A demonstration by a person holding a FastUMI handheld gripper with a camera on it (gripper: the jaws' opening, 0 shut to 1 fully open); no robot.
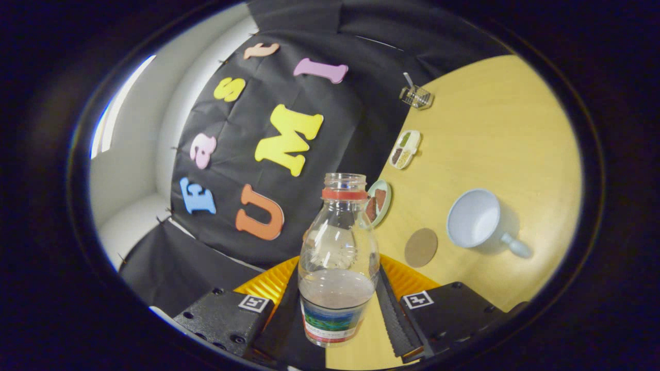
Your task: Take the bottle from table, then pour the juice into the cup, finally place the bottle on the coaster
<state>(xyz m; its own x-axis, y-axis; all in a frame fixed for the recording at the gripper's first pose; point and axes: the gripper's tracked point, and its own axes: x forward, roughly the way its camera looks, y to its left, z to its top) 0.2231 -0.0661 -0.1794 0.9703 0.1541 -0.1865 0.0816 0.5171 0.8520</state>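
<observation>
tool [337, 304] clamped on clear, uncapped bottle [337, 247], juice low inside.

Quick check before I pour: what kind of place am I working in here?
Likely a staged demo booth, not a real kitchen: black cloth wall behind a wooden table set with a cup, coaster and snack dishes. The gripper holds the bottle.

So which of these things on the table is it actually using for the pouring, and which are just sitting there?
Part of the job:
- bottle, uncapped, held between the gripper fingers
- white cup, beyond the fingers
- round brown coaster, beside the cup

Just lying about:
- green plate behind the bottle
- divided snack dish
- clear glass container farthest off
</observation>
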